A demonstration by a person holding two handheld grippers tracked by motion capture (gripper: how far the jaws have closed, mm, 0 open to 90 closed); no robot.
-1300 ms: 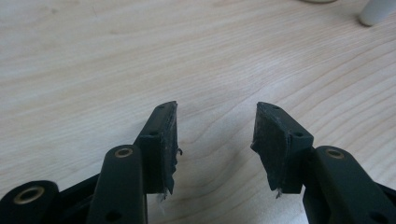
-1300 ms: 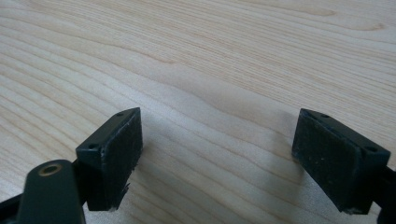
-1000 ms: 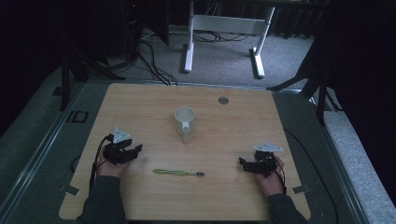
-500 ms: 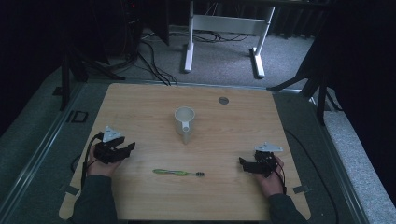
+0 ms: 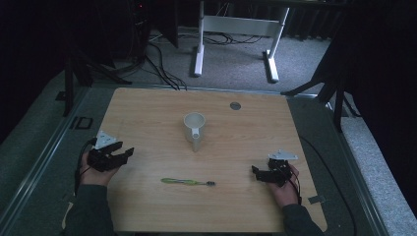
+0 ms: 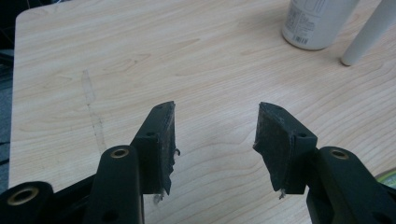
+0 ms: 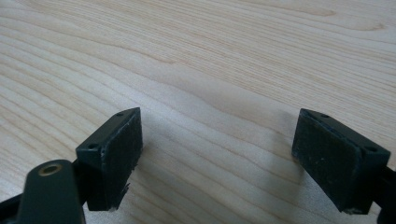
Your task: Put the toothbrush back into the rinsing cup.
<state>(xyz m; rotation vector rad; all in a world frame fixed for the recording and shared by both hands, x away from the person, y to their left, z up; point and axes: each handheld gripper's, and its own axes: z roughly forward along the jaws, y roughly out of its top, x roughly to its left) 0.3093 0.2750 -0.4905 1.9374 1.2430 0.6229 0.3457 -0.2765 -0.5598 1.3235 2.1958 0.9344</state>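
Observation:
A white cup (image 5: 193,125) with a long handle stands upright near the middle of the wooden table (image 5: 246,132). In front of it lies a green toothbrush (image 5: 187,182). My left gripper (image 5: 123,154) rests at the table's left edge, open, with nothing between its jaws (image 6: 215,126). In the left gripper view the cup (image 6: 317,21) and its handle (image 6: 369,32) stand at the top right. My right gripper (image 5: 256,171) sits low near the right front, open and empty, pointing left over bare wood (image 7: 215,140).
A small dark round disc (image 5: 235,105) lies near the table's far edge. Behind the table stand a white frame (image 5: 236,39) and floor cables. Black stand legs flank both sides. Grey floor surrounds the table.
My left gripper has slid left and a little toward the front, ending at the table's left edge. The right gripper, cup and toothbrush have stayed put.

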